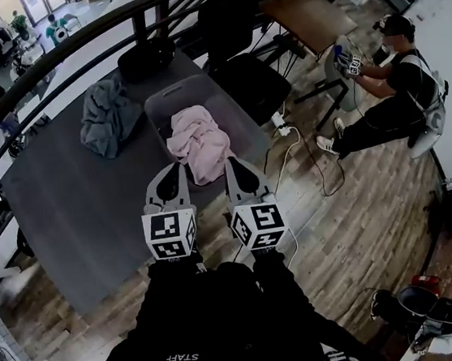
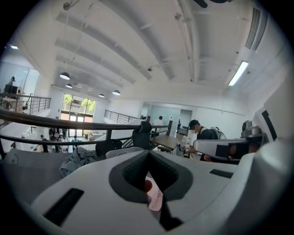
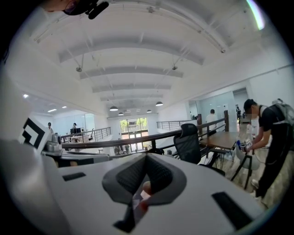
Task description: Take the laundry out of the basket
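A grey laundry basket (image 1: 169, 101) stands on the dark grey table (image 1: 57, 204) with a pink garment (image 1: 197, 142) heaped in it and spilling over its near rim. To its left a grey-blue garment (image 1: 108, 116) lies crumpled on the table; the left gripper view also shows that garment (image 2: 76, 160). Just short of the pink garment, my left gripper (image 1: 175, 168) and right gripper (image 1: 230, 163) are held side by side, pointing at the basket. Each has its jaws shut with nothing between them, as seen close up for the left gripper (image 2: 148, 156) and right gripper (image 3: 146, 156).
A black bag (image 1: 146, 59) sits at the table's far edge under a curved black railing (image 1: 71, 47). A black office chair (image 1: 240, 59) stands right of the basket. On the wooden floor lies a white cable (image 1: 288, 152). A person (image 1: 399, 89) sits at the right near a brown desk (image 1: 308, 18).
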Action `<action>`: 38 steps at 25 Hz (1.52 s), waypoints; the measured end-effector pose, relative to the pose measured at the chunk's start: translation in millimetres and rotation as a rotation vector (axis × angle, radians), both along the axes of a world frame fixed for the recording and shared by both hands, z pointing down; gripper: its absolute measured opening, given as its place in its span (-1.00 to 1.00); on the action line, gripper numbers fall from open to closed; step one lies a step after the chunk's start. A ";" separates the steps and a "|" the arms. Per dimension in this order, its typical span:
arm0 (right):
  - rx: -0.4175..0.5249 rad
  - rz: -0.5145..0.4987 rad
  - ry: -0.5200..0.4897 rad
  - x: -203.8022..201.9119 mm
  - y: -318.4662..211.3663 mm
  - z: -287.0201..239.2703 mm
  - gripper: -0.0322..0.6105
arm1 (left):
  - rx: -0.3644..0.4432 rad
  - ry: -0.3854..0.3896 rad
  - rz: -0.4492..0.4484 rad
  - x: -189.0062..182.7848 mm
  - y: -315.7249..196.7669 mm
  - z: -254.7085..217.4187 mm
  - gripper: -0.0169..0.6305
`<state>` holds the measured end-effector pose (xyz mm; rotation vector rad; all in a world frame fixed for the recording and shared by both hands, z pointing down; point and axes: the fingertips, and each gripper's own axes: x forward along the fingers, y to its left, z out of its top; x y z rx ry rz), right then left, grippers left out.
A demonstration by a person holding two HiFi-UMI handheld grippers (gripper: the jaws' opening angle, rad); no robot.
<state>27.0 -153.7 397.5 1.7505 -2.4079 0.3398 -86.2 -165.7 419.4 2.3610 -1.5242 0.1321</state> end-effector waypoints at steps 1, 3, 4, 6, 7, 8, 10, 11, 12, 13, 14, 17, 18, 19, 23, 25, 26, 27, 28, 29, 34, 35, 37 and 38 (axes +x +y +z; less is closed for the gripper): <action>-0.004 0.002 0.006 2.3 -7.4 1.4 -0.86 | -0.008 0.003 -0.002 0.8 -8.7 3.5 -0.96; -0.012 0.010 0.016 10.3 -23.1 8.4 -0.86 | -0.019 0.008 0.000 6.1 -25.9 12.0 -0.96; -0.019 0.015 0.018 14.6 -30.0 13.3 -0.86 | -0.023 0.008 0.003 9.4 -32.7 16.3 -0.96; -0.037 0.020 0.018 20.7 -40.5 22.0 -0.86 | -0.034 0.004 0.005 14.8 -41.6 22.8 -0.96; -0.047 0.019 0.017 22.6 -44.6 25.4 -0.86 | -0.042 0.002 0.002 16.8 -44.9 25.2 -0.96; -0.056 0.015 0.016 23.9 -48.6 28.5 -0.86 | -0.048 0.000 -0.003 18.3 -48.0 27.5 -0.96; -0.071 -0.002 0.014 25.0 -57.6 36.3 -0.86 | -0.060 -0.003 -0.019 20.0 -55.1 33.6 -0.96; -0.081 -0.014 0.013 25.3 -62.7 41.9 -0.86 | -0.066 -0.005 -0.030 20.2 -58.8 37.9 -0.96; -0.095 -0.027 0.013 25.7 -67.9 48.8 -0.86 | -0.073 -0.007 -0.044 20.0 -62.4 42.8 -0.96; -0.113 -0.039 0.014 26.5 -72.9 56.5 -0.86 | -0.083 -0.009 -0.059 19.7 -65.7 48.6 -0.96; -0.133 -0.050 0.016 27.5 -77.9 64.7 -0.86 | -0.097 -0.009 -0.071 19.5 -68.8 54.6 -0.96; -0.206 -0.077 0.016 30.0 -96.3 90.2 -0.85 | -0.136 -0.014 -0.094 19.4 -80.2 70.9 -0.96; -0.232 -0.085 0.012 29.9 -103.2 98.5 -0.85 | -0.149 -0.016 -0.100 19.1 -84.7 76.2 -0.96; -0.255 -0.094 0.008 29.4 -110.3 106.1 -0.85 | -0.162 -0.015 -0.105 18.8 -89.7 81.6 -0.96; -0.311 -0.134 0.006 23.5 -137.7 129.7 -0.76 | -0.215 -0.012 -0.114 20.0 -110.9 103.5 -0.96; -0.334 -0.151 0.010 19.3 -149.9 139.4 -0.73 | -0.241 -0.011 -0.121 20.4 -120.4 113.1 -0.96; -0.345 -0.157 0.011 17.4 -155.3 144.0 -0.72 | -0.255 -0.009 -0.124 20.6 -124.7 117.5 -0.96; -0.358 -0.162 0.011 15.5 -160.0 148.7 -0.71 | -0.269 -0.007 -0.126 20.9 -128.3 121.8 -0.96; -0.372 -0.168 0.010 13.5 -164.1 153.4 -0.68 | -0.284 -0.004 -0.127 21.4 -131.6 126.0 -0.96; -0.386 -0.176 0.011 11.4 -167.9 157.9 -0.65 | -0.299 -0.003 -0.127 22.0 -135.0 130.0 -0.96; -0.450 -0.222 0.029 2.2 -187.5 180.8 -0.54 | -0.368 -0.002 -0.121 27.5 -156.9 146.3 -0.96; -0.462 -0.227 0.036 1.3 -191.1 186.2 -0.52 | -0.375 -0.004 -0.121 28.4 -161.4 148.8 -0.96; -0.486 -0.237 0.048 0.2 -198.1 196.8 -0.47 | -0.389 -0.008 -0.125 29.3 -169.8 153.3 -0.96; -0.498 -0.241 0.053 -0.1 -201.6 201.8 -0.45 | -0.395 -0.009 -0.128 29.1 -173.7 155.3 -0.96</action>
